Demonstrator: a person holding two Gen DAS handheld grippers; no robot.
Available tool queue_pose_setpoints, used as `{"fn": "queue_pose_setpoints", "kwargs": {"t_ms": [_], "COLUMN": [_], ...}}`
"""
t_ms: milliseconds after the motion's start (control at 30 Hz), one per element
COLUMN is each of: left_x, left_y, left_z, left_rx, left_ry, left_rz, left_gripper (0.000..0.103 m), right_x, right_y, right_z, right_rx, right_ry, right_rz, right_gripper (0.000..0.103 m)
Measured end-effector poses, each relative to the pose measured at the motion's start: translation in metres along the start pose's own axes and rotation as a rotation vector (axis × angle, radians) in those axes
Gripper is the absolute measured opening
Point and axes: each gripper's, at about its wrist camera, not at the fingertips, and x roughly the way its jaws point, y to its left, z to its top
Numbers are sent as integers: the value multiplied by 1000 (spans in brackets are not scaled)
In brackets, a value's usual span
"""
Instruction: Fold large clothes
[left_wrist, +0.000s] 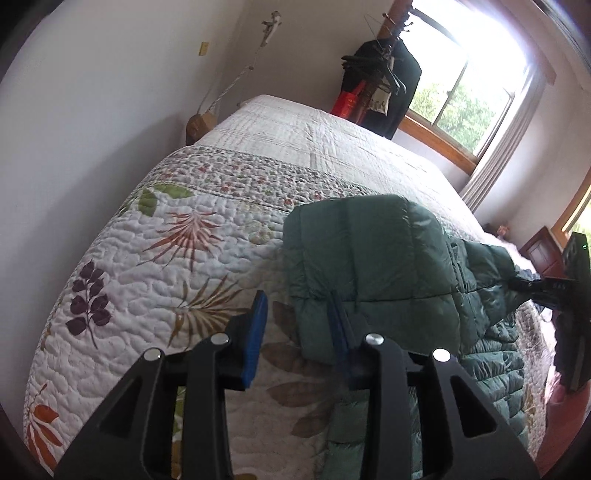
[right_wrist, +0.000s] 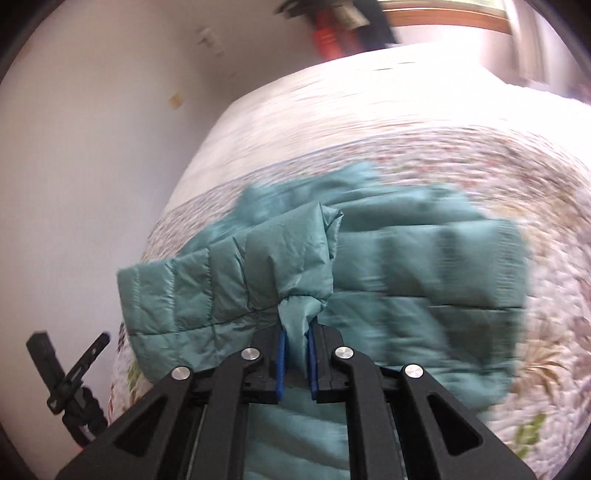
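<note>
green puffer jacket (left_wrist: 373, 258) sits centre-right on the quilted bed (left_wrist: 166, 258). right gripper (right_wrist: 295, 354) pinches a thin fabric tuck, lower centre. left gripper (left_wrist: 299, 332) spread wide, probably just touching the hem. slick nylon could slip, dropping the fold.

Slightly glossy quilted jacket (right_wrist: 229, 280); matt, seemingly cotton bedspread (left_wrist: 155, 266).

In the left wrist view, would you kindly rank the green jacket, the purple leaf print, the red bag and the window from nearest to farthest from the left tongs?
1. Green jacket: touching the right finger of the left tongs.
2. Purple leaf print: to the left, on the quilt.
3. Red bag: beyond the bed's far end.
4. Window: top right, behind the bag.
</note>
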Motion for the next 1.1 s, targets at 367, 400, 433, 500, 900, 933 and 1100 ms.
{"fn": "queue_pose_setpoints", "kwargs": {"t_ms": [367, 400, 433, 500, 900, 933, 1100], "left_x": [65, 70, 75, 83, 64, 57, 44], "left_y": [-67, -69, -71, -74, -75, -79, -103], "left_z": [12, 13, 12, 10, 5, 6, -3], "left_rx": [65, 65, 64, 74, 109, 110, 182], "left_ry": [59, 57, 53, 48, 2, -13, -46], "left_rz": [-31, -27, -27, -14, 10, -4, -43], "left_gripper": [33, 33, 34, 39, 48, 50, 55], "right_x": [-27, -32, -35, -35, -53, -62, -64], "right_y": [-88, -93, -97, -102, -68, -62, -41], "right_z": [-1, 1, 2, -2, -19, -22, -25], "right_rx": [142, 139, 139, 136, -15, -37, -106], "right_ry": [-101, -121, -144, -150, -166, -204, -231], "right_rz": [35, 25, -1, -71, -307, -324, -275], "right_gripper": [9, 9, 9, 9, 23, 23, 23]}}
